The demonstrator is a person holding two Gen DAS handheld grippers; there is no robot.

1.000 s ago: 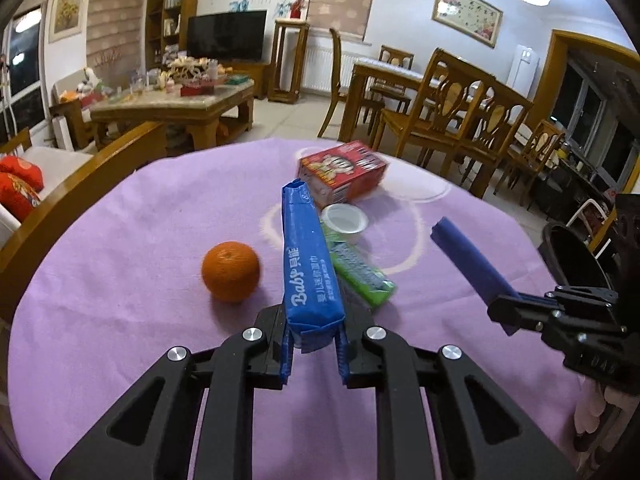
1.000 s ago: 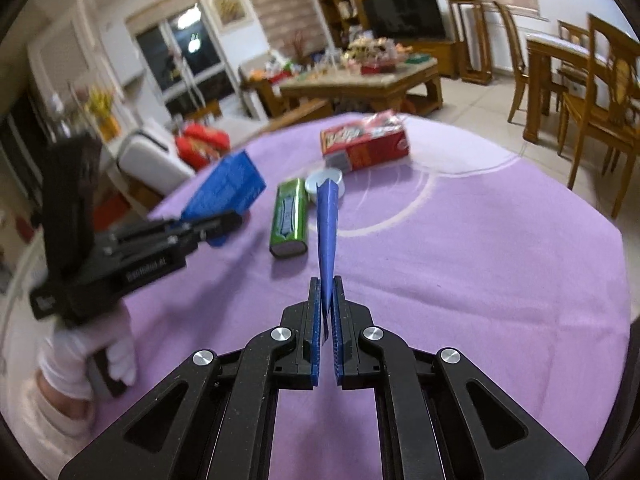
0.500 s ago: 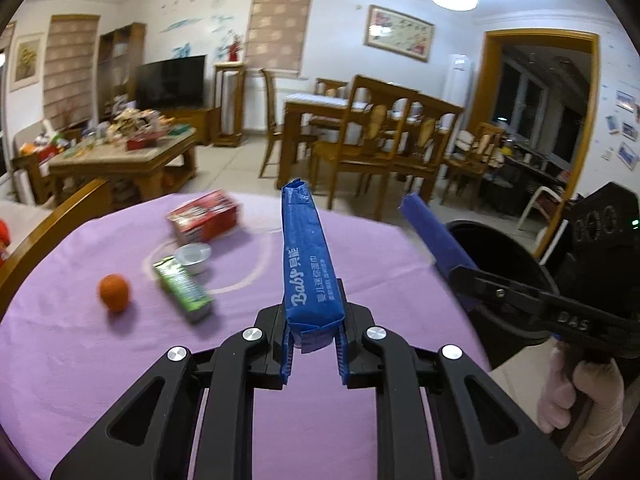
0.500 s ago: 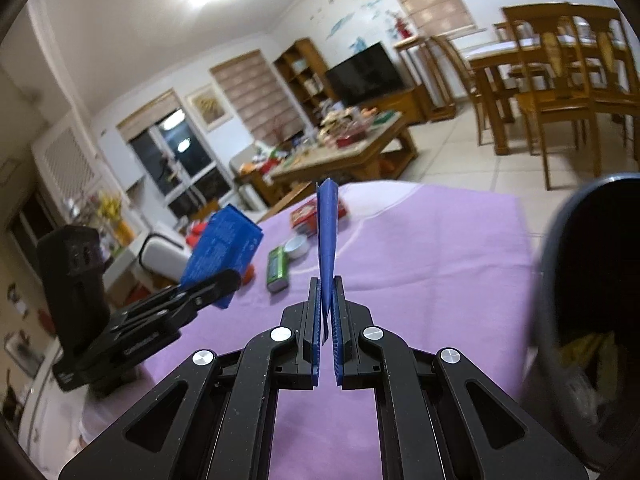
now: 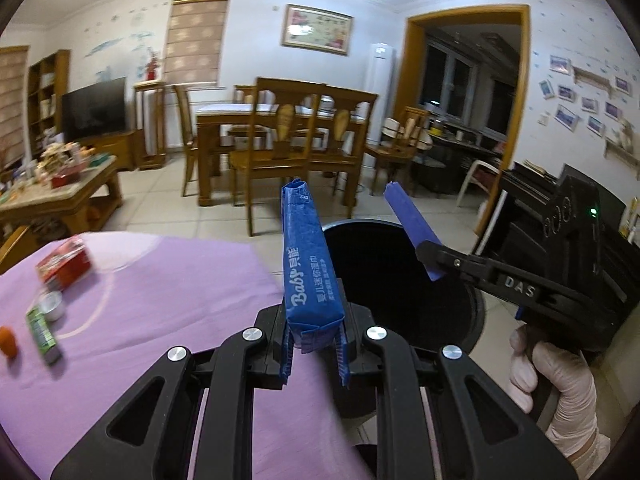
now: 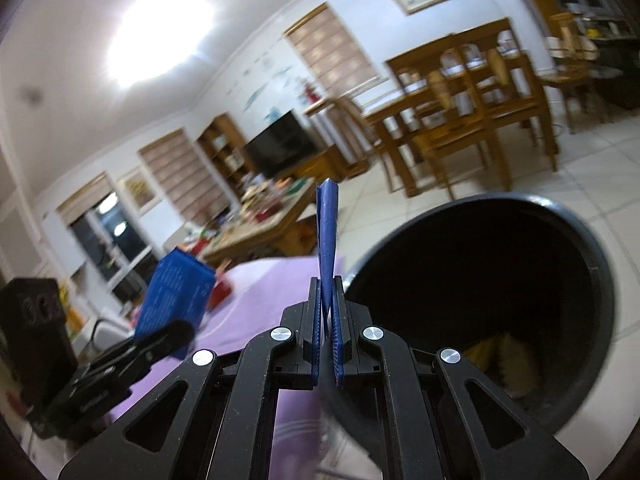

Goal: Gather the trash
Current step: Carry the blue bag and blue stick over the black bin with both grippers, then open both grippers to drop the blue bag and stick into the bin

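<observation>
My left gripper (image 5: 314,322) is shut on a blue wet-wipe pack (image 5: 308,264) that stands up between its jaws. It hangs at the right edge of the purple table (image 5: 160,280), just before the black trash bin (image 5: 400,280). My right gripper (image 6: 328,316) is shut on a flat blue wrapper (image 6: 327,232) seen edge-on, beside the trash bin (image 6: 500,280) with yellowish trash at its bottom. In the left wrist view the right gripper (image 5: 430,258) holds the wrapper (image 5: 410,220) over the bin. The left gripper (image 6: 176,332) with the pack (image 6: 176,296) shows at the left of the right wrist view.
On the table lie a red box (image 5: 64,266), a small white cup (image 5: 52,306), a green packet (image 5: 42,332) and an orange (image 5: 8,340). A gloved hand (image 5: 560,376) holds the right gripper. Wooden dining chairs (image 5: 304,140) and a coffee table (image 5: 56,192) stand beyond.
Both grippers have swung right, away from the table's middle to the trash bin, each keeping its blue item. The table items have slid to the left edge of the left wrist view.
</observation>
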